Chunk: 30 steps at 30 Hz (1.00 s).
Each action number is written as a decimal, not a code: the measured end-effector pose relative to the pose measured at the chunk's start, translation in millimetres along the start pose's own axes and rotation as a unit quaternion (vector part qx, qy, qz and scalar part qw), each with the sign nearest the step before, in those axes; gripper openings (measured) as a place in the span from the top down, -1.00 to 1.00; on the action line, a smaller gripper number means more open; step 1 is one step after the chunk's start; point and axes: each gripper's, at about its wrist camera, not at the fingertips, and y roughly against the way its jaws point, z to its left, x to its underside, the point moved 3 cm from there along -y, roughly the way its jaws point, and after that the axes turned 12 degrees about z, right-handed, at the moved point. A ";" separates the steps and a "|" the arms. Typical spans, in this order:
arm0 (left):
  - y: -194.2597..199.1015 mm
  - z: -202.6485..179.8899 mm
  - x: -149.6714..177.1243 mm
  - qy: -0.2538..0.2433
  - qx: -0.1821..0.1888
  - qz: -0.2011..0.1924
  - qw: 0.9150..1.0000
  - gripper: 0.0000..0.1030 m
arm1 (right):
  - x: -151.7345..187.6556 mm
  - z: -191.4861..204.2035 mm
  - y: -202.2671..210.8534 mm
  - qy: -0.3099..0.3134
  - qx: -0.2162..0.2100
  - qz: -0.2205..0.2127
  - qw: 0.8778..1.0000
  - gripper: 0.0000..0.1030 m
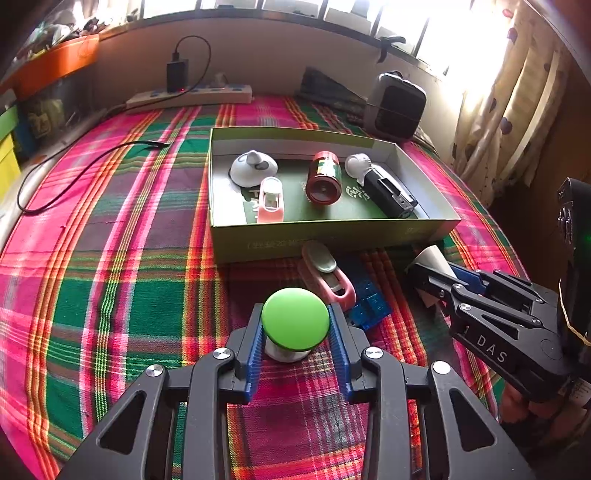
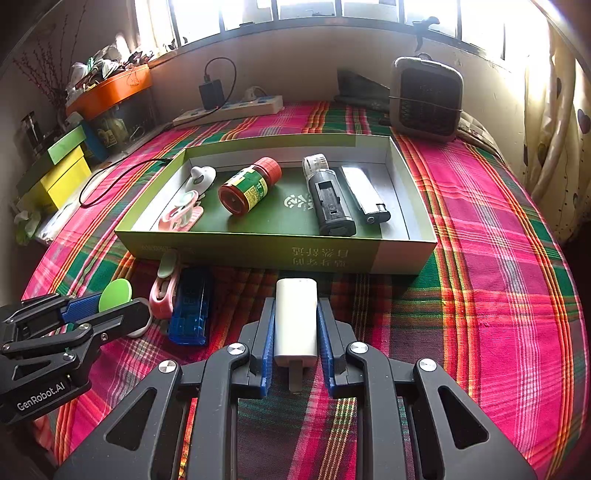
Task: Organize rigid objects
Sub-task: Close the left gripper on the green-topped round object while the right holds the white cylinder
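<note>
Green-capped jar (image 1: 295, 319) is sitting pinched in the left claw (image 1: 297, 332) near the desk's front edge, the right claw (image 2: 295, 332) is clamping a white charger (image 2: 296, 321), the box (image 2: 258, 254) lying straight ahead of both.

Bright barred window (image 2: 332, 9), patterned curtain (image 1: 517, 110), plaid cloth (image 2: 480, 258).

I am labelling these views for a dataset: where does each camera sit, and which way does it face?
Left wrist: on the left gripper, facing the green cardboard box; its blue pads clamp a green-capped white jar.
Right wrist: on the right gripper, facing the same box; it grips a white rectangular charger.
Shared: box, each other's gripper.
</note>
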 end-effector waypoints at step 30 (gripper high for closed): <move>23.2 -3.9 3.8 -0.008 0.001 -0.029 1.000 0.39 | 3.5 -0.5 17.1 0.006 0.008 -0.022 1.000 0.58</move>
